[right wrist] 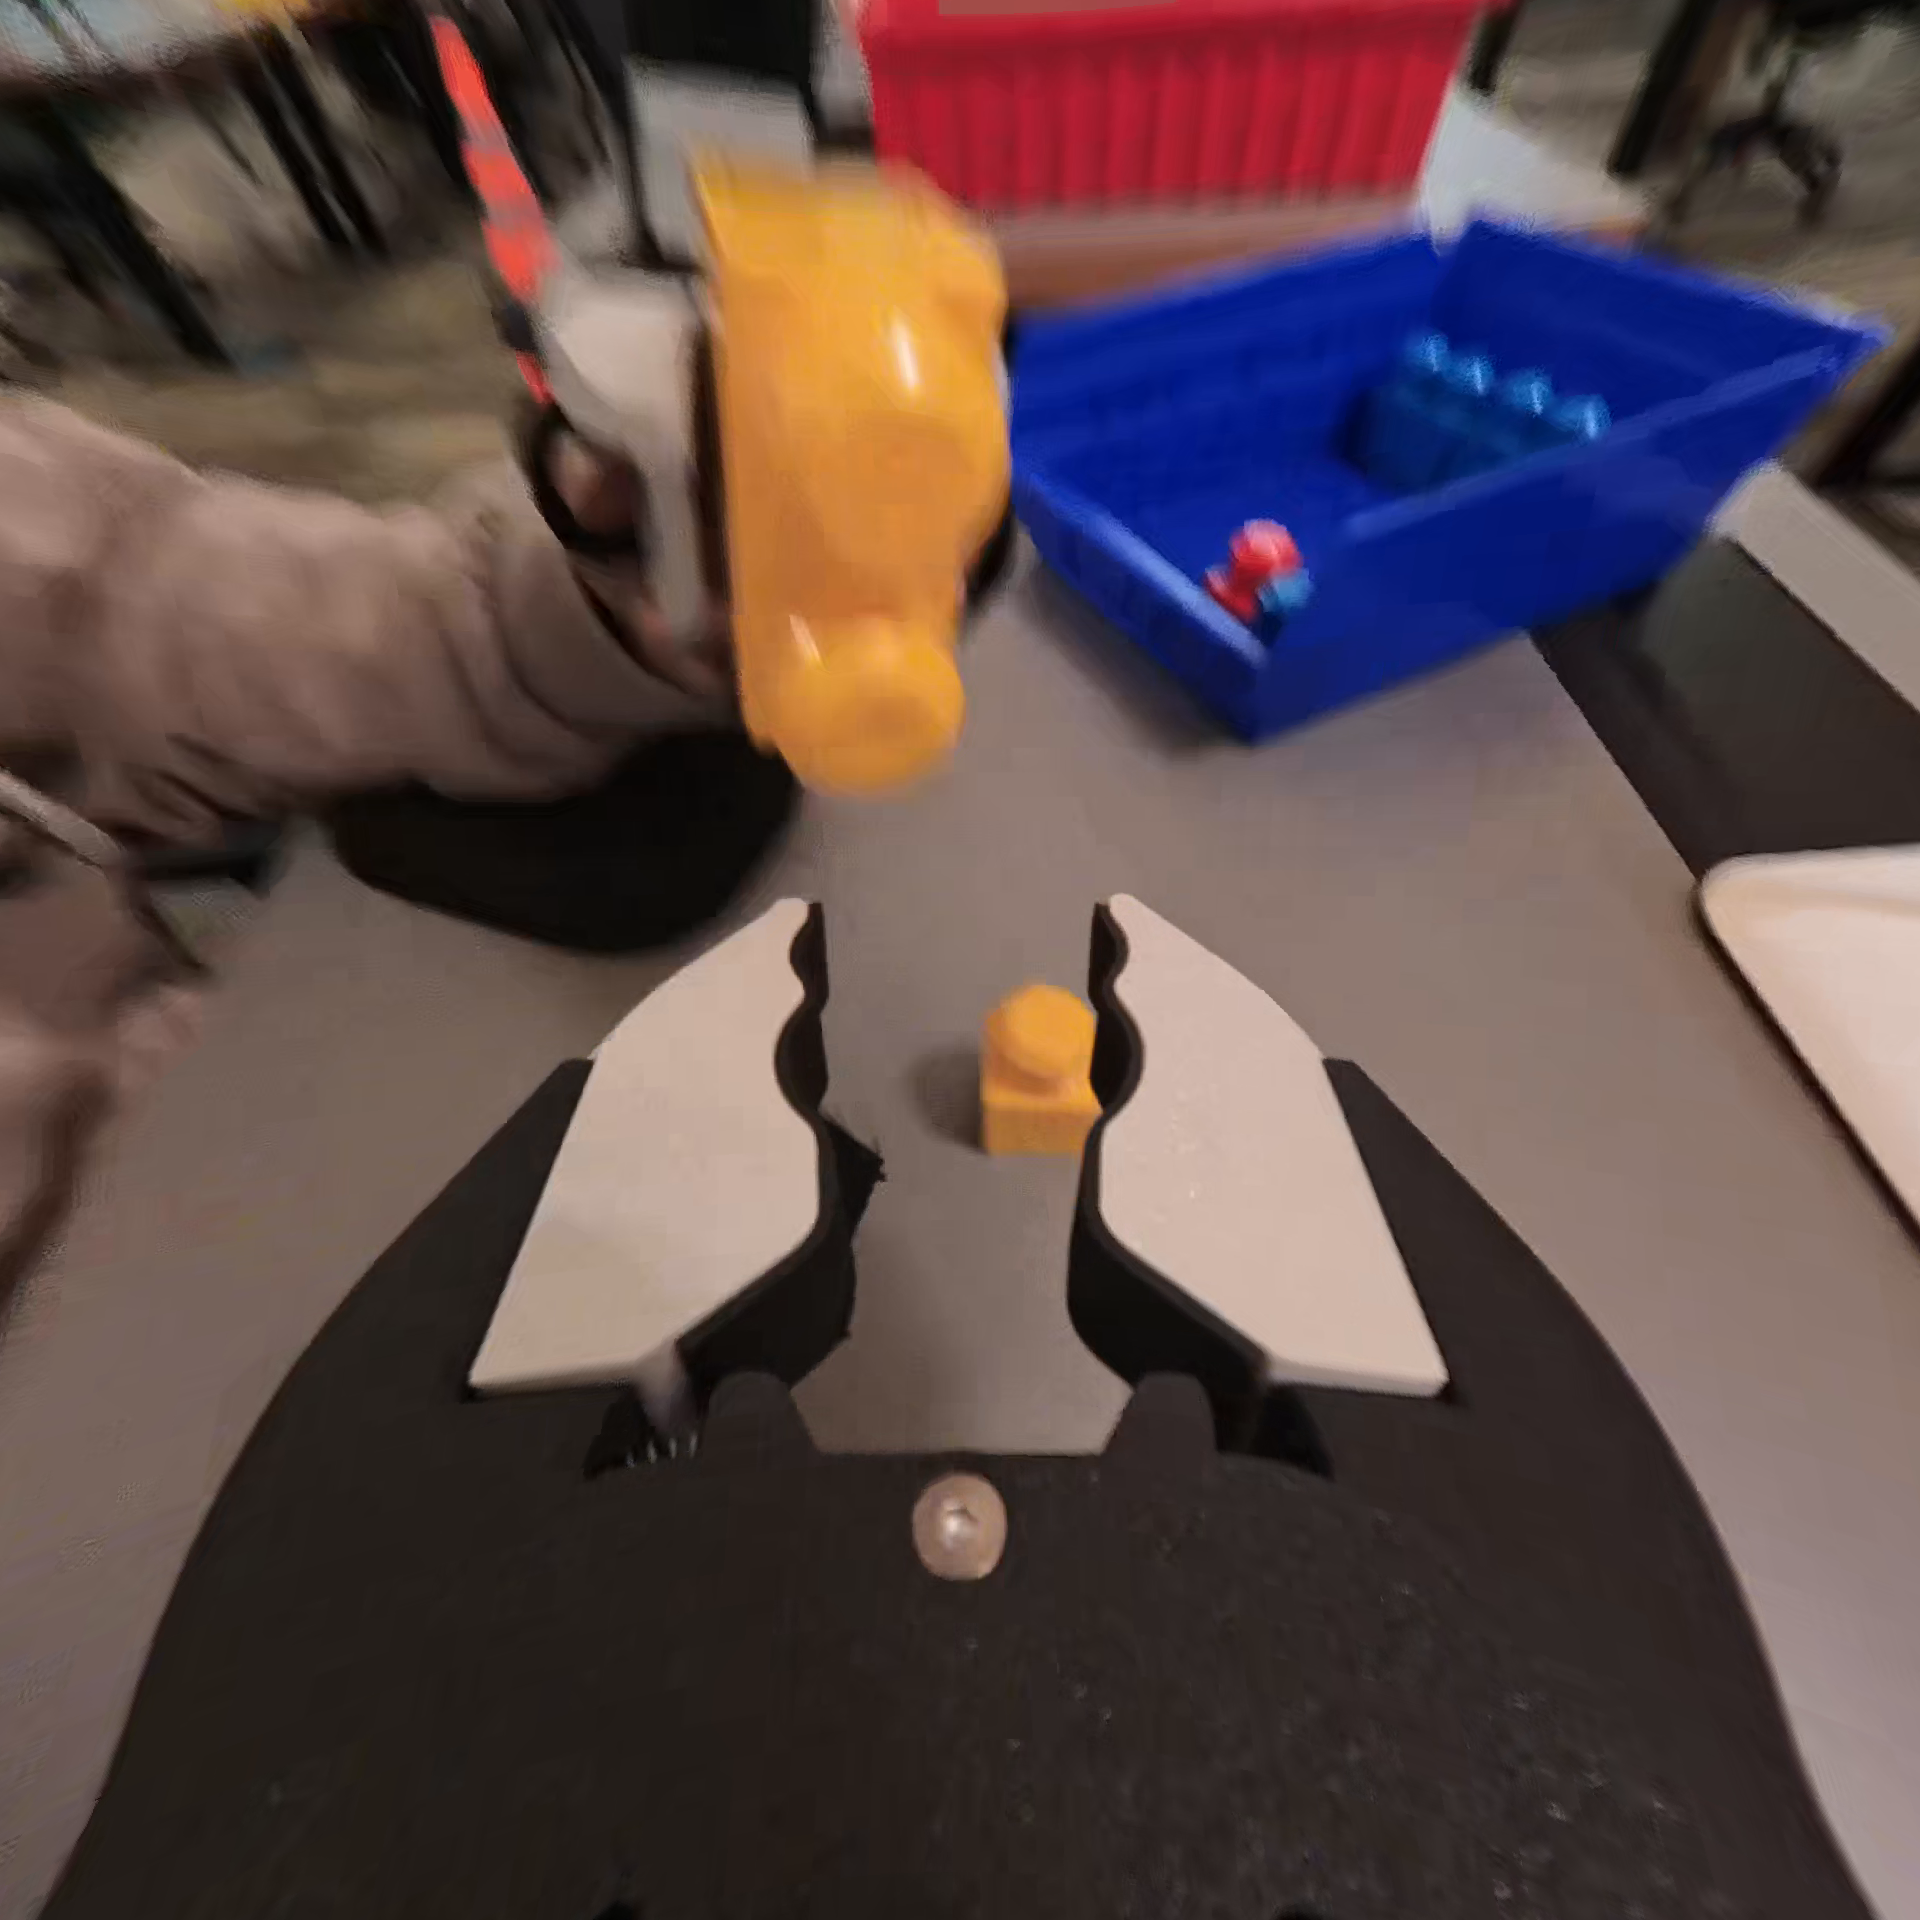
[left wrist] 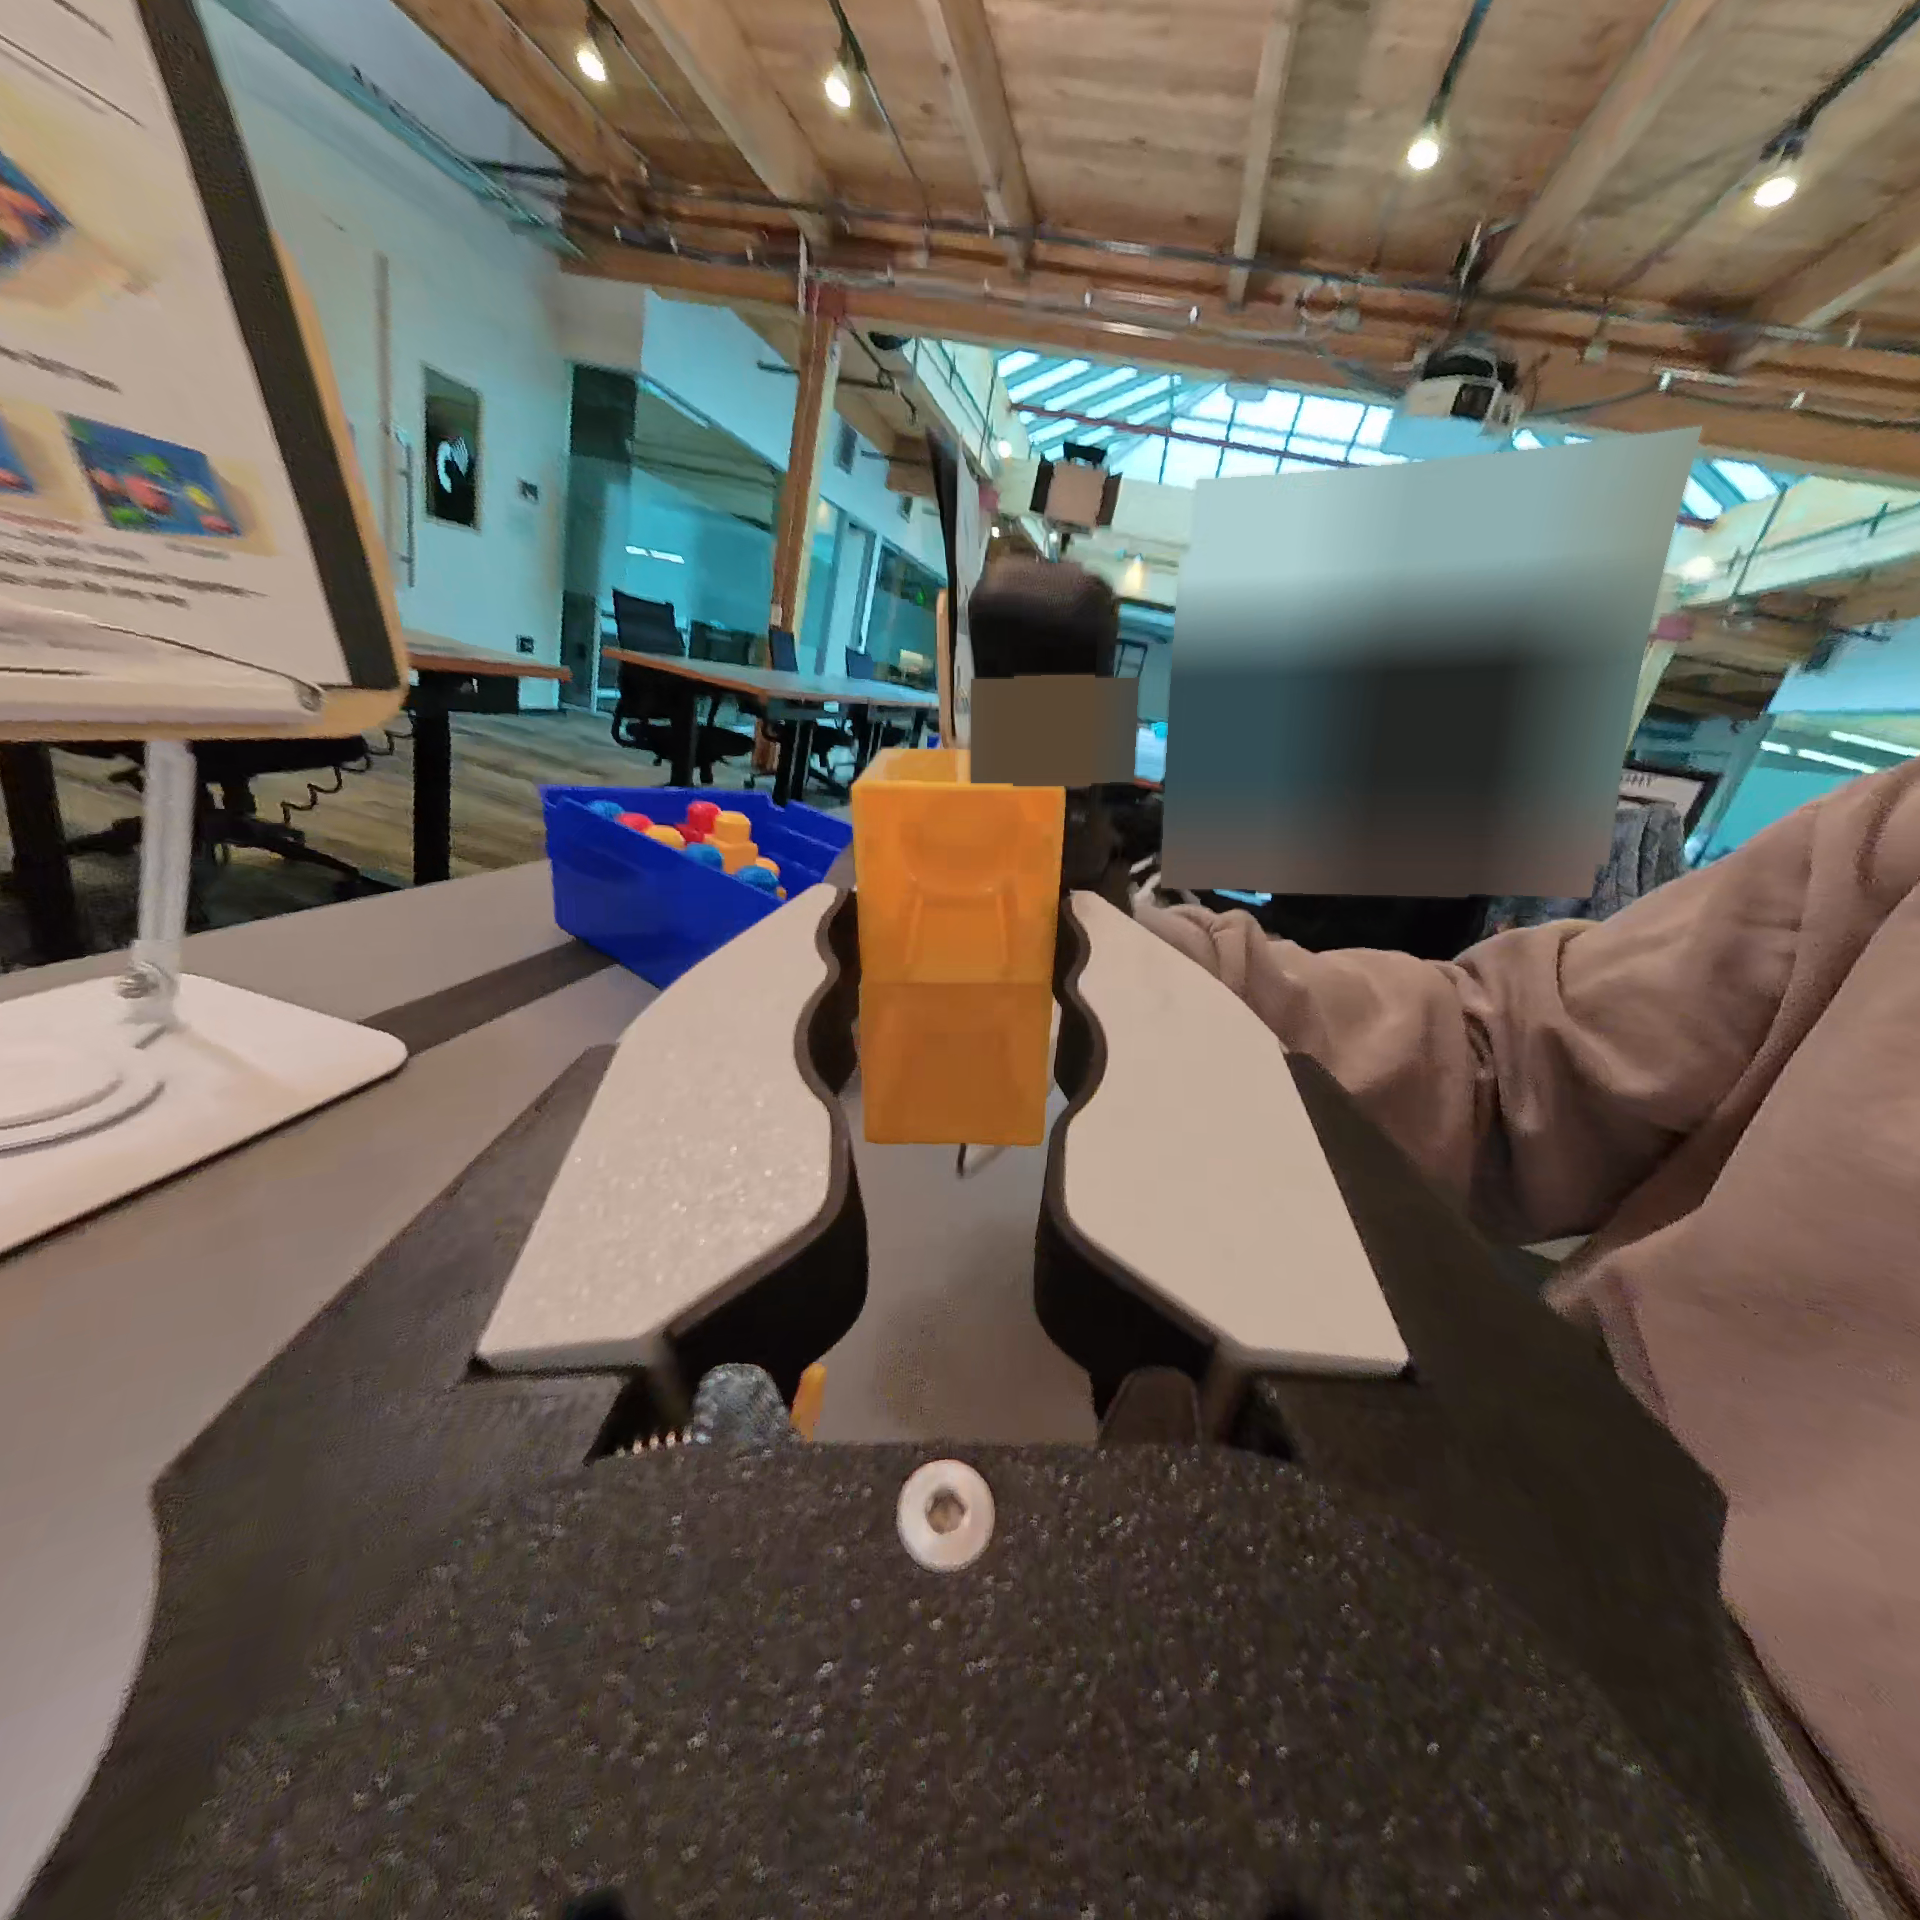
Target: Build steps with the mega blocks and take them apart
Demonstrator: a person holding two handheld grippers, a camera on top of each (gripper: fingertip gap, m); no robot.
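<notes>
We hold the orange block stack clamped in our left gripper.
Its long axis stands upright; our right gripper gapes over a small orange block.

An exposed timber-joist ceiling is spanning the room, with small round track spotlights shining along it and daylight entering through a glazed skylight. Long dark-topped desks with black office chairs are standing on a wood-plank floor beside a white wall. A white flat-based document stand is resting on the grey matte worktable.
</notes>
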